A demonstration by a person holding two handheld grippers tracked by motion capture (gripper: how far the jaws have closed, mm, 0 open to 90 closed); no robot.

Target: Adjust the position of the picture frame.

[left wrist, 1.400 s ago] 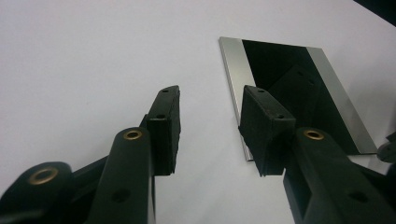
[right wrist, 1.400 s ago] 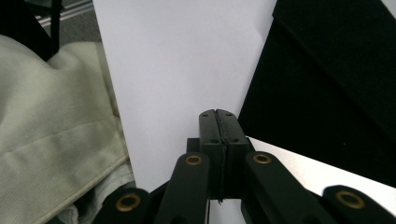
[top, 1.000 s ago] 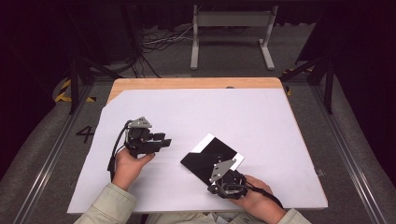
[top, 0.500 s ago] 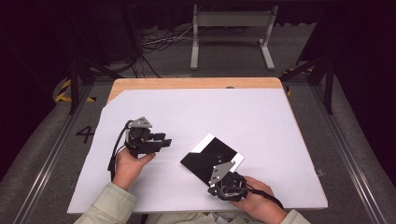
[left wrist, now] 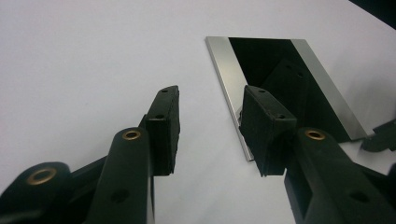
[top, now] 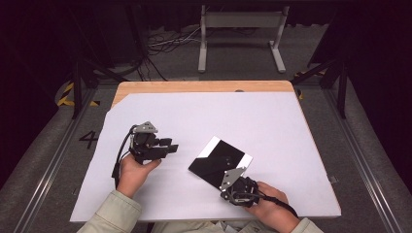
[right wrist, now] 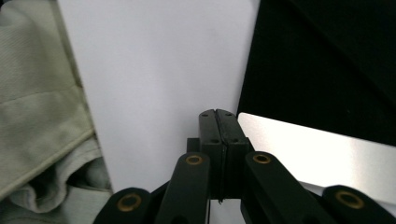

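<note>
Nearest the person, the right gripper (top: pixel 232 187) sits at the near edge of the flat black plate (top: pixel 219 160), its fingers (right wrist: pixel 218 126) pressed tight together with nothing visible between them; from the right gripper view they lie just beside the plate's silver edge strip (right wrist: pixel 322 149), and I cannot tell whether they touch it. Compared with the pictures from a second ago, nothing has shifted: the plate lies at the same angle on the white tabletop (top: pixel 272 126), a little right of centre, and both hands sit where they were. I read that as a pause before a move, not progress. A little farther off, the left gripper (top: pixel 171 147) hovers to the plate's left with its fingers (left wrist: pixel 163 126) wide apart and empty, aimed at the plate's near corner. It looks poised to take hold of the plate's edge while the right one steadies or nudges it. Beyond, the tabletop's wooden rim (top: pixel 204 86) lies bare.
</note>
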